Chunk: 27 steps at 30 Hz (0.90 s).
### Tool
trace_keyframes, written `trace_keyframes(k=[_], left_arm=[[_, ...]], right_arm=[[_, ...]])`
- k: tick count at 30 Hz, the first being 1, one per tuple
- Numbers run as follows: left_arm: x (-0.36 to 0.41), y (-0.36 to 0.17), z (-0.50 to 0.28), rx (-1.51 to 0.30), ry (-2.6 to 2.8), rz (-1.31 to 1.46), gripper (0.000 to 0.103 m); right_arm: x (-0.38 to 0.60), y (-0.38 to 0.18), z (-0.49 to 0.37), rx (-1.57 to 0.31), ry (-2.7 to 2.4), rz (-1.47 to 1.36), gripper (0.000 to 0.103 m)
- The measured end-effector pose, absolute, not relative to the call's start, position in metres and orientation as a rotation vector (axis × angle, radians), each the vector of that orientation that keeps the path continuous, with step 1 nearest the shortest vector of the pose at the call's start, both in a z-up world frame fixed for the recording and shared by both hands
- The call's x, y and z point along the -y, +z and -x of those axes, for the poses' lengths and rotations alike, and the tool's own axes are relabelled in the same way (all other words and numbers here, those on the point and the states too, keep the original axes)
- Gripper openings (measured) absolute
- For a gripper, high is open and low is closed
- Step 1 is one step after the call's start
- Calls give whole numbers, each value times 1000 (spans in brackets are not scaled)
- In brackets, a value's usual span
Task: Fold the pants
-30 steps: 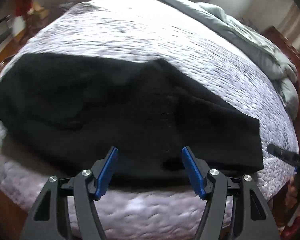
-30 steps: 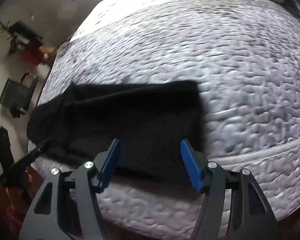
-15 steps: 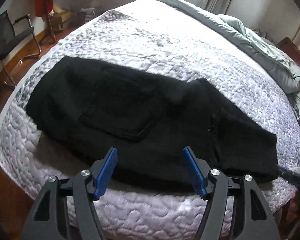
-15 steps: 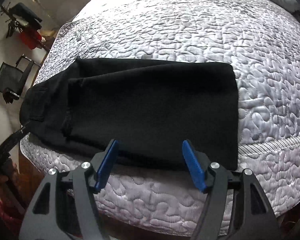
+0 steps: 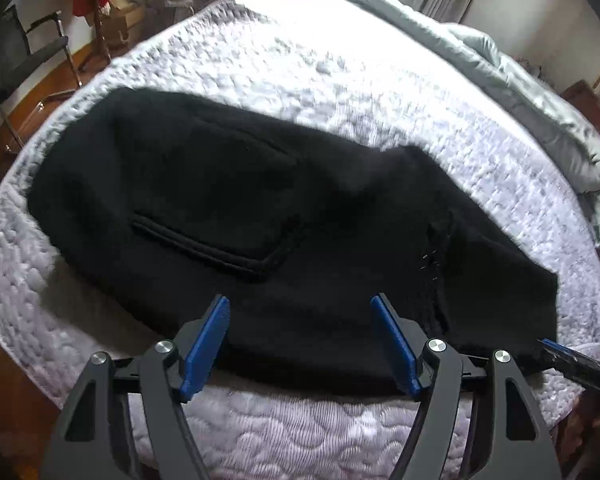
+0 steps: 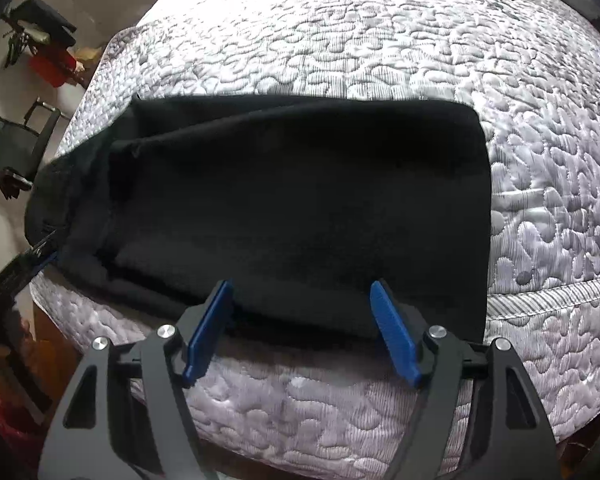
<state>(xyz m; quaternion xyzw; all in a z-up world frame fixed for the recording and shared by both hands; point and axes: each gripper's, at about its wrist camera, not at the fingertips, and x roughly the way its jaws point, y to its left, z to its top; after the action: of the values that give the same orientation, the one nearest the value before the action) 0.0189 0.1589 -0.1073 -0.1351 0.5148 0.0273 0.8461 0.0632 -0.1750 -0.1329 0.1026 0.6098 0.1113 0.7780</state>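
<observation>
We see the bed point(image 5: 340, 92), its quilted cover carrying the black pants point(image 5: 260, 216) laid flat near the front edge, lengthwise from 9 to 3 o'clock, with the legs apparently doubled one over the other, a placement we judge convenient for a further fold. The left claw point(image 5: 302, 340) hovers at 6 o'clock of the seat end, where a patch pocket point(image 5: 220, 216) shows, fingers apart and holding nothing; the right claw point(image 6: 300, 326) likewise stands apart and empty at 6 o'clock of the leg end, the cloth's near edge lying just beyond both.
</observation>
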Motion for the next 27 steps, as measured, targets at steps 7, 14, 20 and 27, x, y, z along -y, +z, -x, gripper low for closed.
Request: trace_keyframes(k=[7, 14, 20, 27], left_arm=[[-236, -99, 28, -1057, 212, 454, 76], [-292, -109, 43, -1042, 297, 579, 75], [-295, -122, 13, -1093, 280, 563, 76], [-315, -147, -6, -1111, 243, 755, 75]], right_arm=[[165, -99, -61, -1219, 319, -221, 75], [166, -108, -60, -1244, 306, -225, 75], [166, -114, -59, -1263, 265, -171, 75], [170, -132, -61, -1305, 245, -170, 75]])
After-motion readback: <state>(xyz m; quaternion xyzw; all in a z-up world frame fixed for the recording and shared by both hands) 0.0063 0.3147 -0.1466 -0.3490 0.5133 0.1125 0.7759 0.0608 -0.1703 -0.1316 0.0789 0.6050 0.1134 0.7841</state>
